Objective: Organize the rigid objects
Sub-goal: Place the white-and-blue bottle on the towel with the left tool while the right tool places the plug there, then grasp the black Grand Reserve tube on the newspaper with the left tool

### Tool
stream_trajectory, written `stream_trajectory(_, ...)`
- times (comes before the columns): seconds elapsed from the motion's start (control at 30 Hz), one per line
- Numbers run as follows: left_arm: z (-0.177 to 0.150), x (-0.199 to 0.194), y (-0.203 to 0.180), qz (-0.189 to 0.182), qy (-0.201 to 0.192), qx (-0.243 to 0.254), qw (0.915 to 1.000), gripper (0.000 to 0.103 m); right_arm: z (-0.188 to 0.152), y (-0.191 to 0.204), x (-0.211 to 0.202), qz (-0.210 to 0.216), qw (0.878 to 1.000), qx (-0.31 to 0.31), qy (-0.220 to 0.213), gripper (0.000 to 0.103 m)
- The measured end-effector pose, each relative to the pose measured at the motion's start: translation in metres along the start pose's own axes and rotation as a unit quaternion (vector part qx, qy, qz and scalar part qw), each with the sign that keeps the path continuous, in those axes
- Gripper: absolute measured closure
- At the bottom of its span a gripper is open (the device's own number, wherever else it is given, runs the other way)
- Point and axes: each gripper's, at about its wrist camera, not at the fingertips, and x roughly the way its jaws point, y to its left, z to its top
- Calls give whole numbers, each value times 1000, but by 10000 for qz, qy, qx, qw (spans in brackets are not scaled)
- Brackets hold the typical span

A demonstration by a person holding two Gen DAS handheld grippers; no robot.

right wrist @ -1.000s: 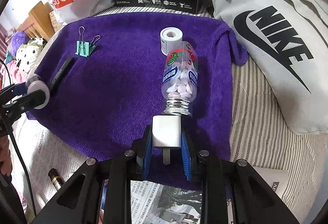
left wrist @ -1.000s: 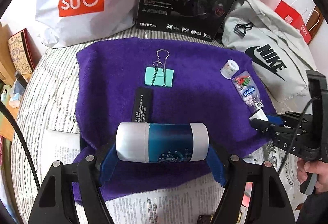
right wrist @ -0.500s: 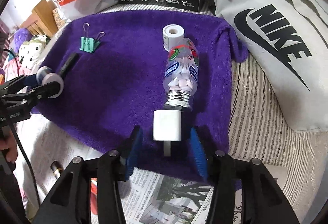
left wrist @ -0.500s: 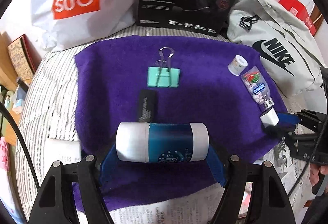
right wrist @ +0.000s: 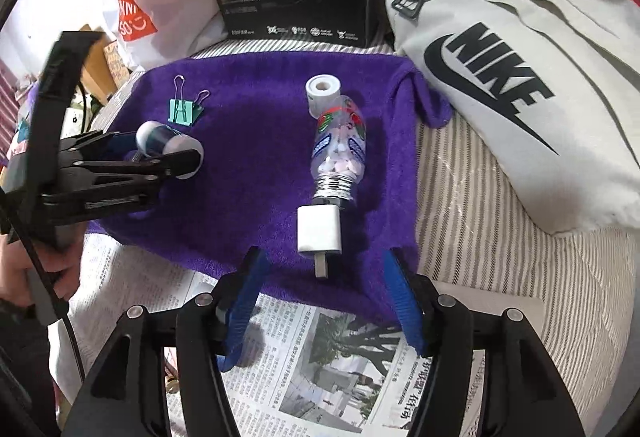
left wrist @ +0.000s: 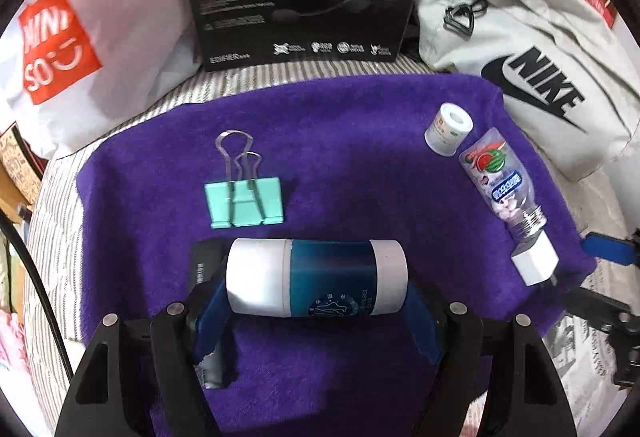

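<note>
white charger plug lay freed at 12 o'clock of the just-opened right gripper; left gripper clamped a blue-and-white tube.

The left gripper clamps a white-and-blue cylinder crosswise above the purple towel. At eleven o'clock from it lies a mint binder clip; toward two o'clock, a tape roll, candy bottle and white charger line up. A dark flat object, perhaps a case, pokes out behind the cylinder.
</note>
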Motion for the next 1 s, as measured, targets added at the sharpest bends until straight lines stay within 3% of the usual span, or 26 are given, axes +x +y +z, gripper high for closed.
stream_trajectory(0.13, -2, 4, -6, 200, 6, 164, 9997, 28, -6, -4, -7, 54, 9999, 101, -76, 41)
stream_trajectory(0.3, -5, 4, -3, 142, -70, 114, 9998, 28, -15, -7, -18, 82, 9995, 229, -191, 41)
stream_trajectory(0.6, -17, -2, -7, 69, 86, 165, 9998, 12, -40, -5, -46, 118, 9983, 431, -372, 37)
stream_trajectory(0.77, -31, -33, -8, -129, 11, -8, 9999, 12, -56, -4, -61, 204, 9971, 555, -483, 35)
stream_trajectory(0.87, -51, -64, -14, -224, -173, 61, 9996, 6, -68, -2, -67, 258, 9965, 614, -511, 34)
stream_trajectory(1.0, -86, -91, -23, -269, -132, 150, 9994, 4, -84, -1, -74, 412, 9947, 775, -538, 34)
